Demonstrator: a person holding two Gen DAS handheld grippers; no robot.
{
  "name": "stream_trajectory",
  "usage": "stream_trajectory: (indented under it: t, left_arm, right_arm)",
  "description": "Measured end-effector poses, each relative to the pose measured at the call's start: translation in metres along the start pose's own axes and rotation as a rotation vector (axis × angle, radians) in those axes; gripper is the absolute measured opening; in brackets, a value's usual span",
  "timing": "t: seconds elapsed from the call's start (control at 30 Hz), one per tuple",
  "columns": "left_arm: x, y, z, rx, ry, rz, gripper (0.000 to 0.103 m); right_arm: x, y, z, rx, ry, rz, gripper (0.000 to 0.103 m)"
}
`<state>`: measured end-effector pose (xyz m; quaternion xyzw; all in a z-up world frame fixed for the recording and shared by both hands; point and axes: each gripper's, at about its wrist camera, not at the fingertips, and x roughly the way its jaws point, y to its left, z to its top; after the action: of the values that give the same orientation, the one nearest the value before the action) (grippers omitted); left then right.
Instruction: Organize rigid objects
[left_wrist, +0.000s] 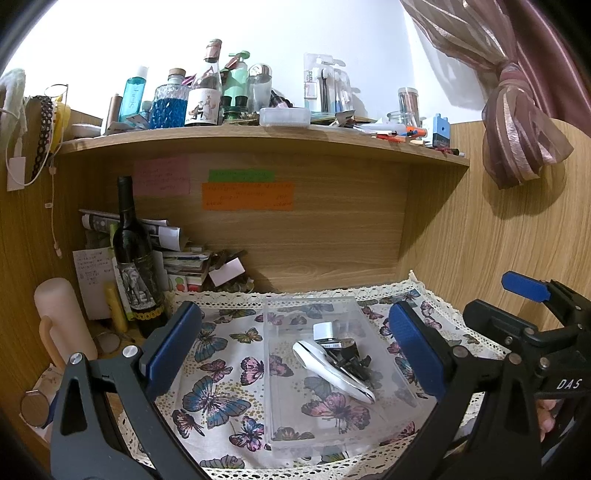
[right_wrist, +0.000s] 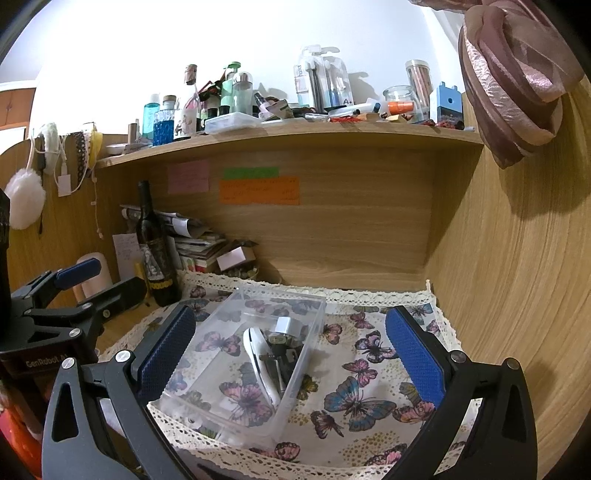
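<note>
A clear plastic box (left_wrist: 325, 369) was seen lying on the butterfly-print cloth (left_wrist: 221, 369) that covered the counter. Inside the box, toward its far half, a white oblong device (left_wrist: 332, 373), a small silver-white block (left_wrist: 327, 329) and some dark small parts (left_wrist: 351, 360) were heaped together, touching. The left tongs (left_wrist: 295, 350) were held spread wide above the box, nothing between the pads. The right tongs (right_wrist: 291, 350) were likewise spread and empty, just right of the box. A dark wine bottle (left_wrist: 135, 266) was stood upright left of the box, off the cloth.
</note>
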<state>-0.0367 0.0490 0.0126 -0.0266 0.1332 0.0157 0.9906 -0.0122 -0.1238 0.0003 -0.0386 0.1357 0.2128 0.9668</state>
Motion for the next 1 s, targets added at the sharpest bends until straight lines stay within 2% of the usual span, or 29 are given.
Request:
stream_trajectory:
  t: [1.0]
  left_arm:
    - [0.0041,-0.0018,-0.0026,0.0,0.022,-0.026,0.103]
  right_arm:
    - [0.0051,0.0054,-0.0021,0.022,0.017,-0.007,0.103]
